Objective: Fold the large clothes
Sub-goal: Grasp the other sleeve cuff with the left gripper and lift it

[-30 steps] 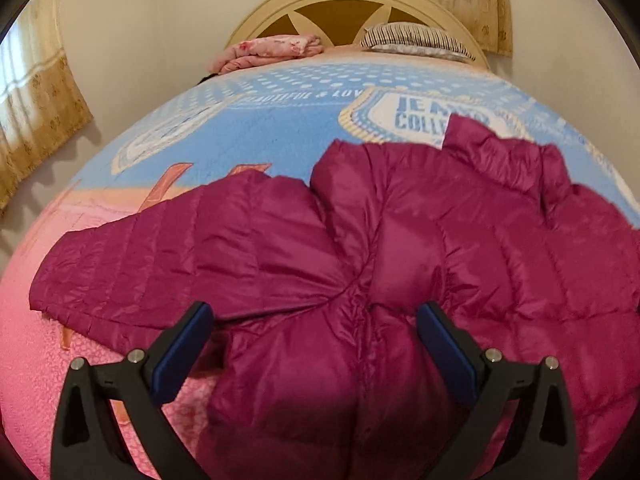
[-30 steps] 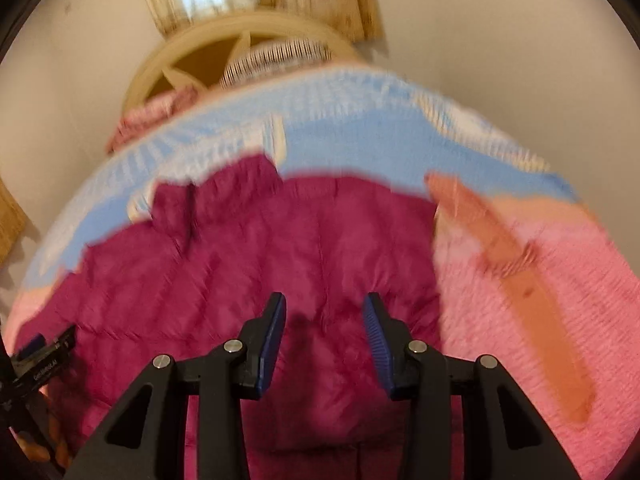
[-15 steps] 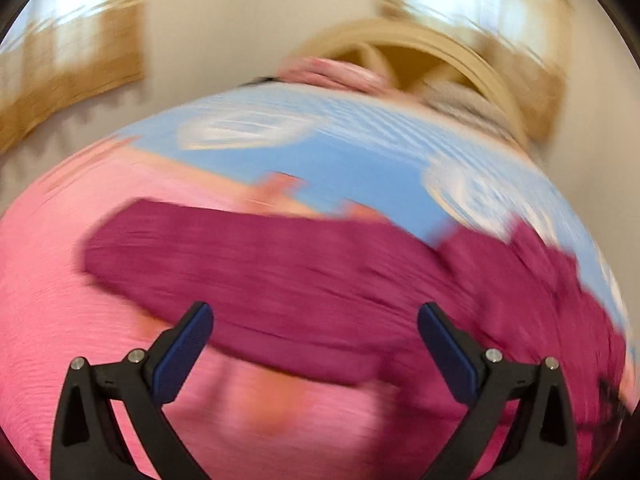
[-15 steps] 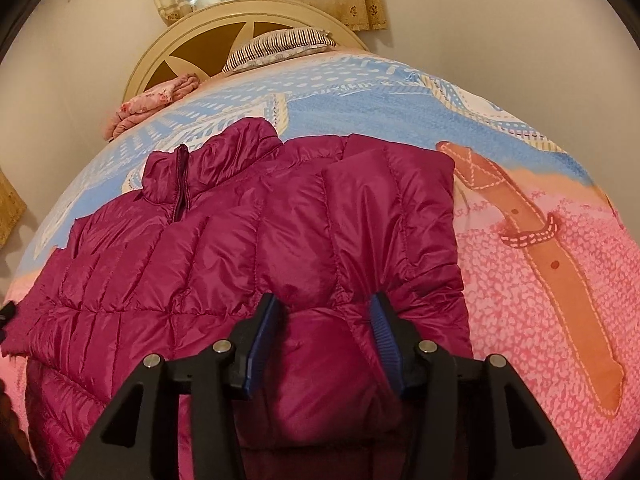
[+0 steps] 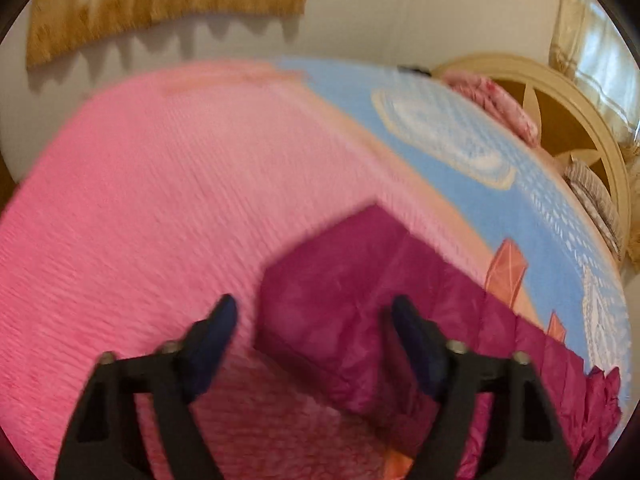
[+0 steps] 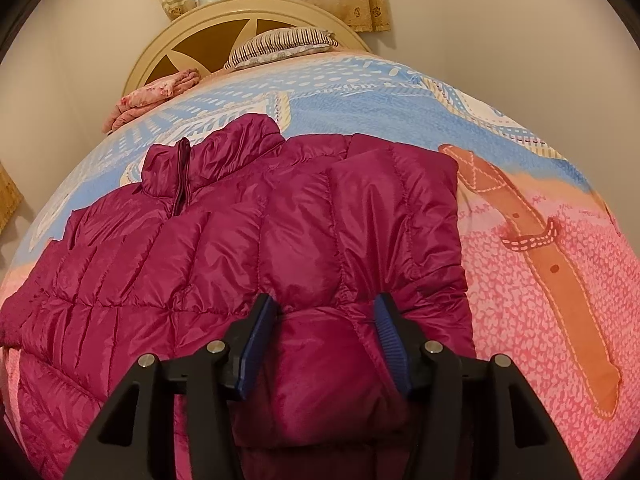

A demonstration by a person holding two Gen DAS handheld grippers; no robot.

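A magenta puffer jacket (image 6: 248,248) lies front up on the bed, collar toward the headboard, with one sleeve folded across its front. My right gripper (image 6: 324,320) hangs low over that folded sleeve (image 6: 396,216). Its jaws are opening, and a puffy bulge of cloth sits between them. The left wrist view is blurred. There the other sleeve's end (image 5: 332,280) lies flat on the pink bedspread, running off to the right. My left gripper (image 5: 312,324) straddles this cuff with its jaws closing. The left pad still stands clear of the cloth.
The bedspread (image 6: 540,280) is pink near me and blue toward the cream headboard (image 6: 208,36). A striped pillow (image 6: 280,44) and a folded pink floral cloth (image 6: 152,96) lie at the head. Curtains (image 5: 160,4) hang beyond the far side of the bed.
My left gripper swept left from the jacket's body along the sleeve to its cuff, rolling as it went, and its jaws narrowed. The right gripper stayed over the folded sleeve and widened slightly.
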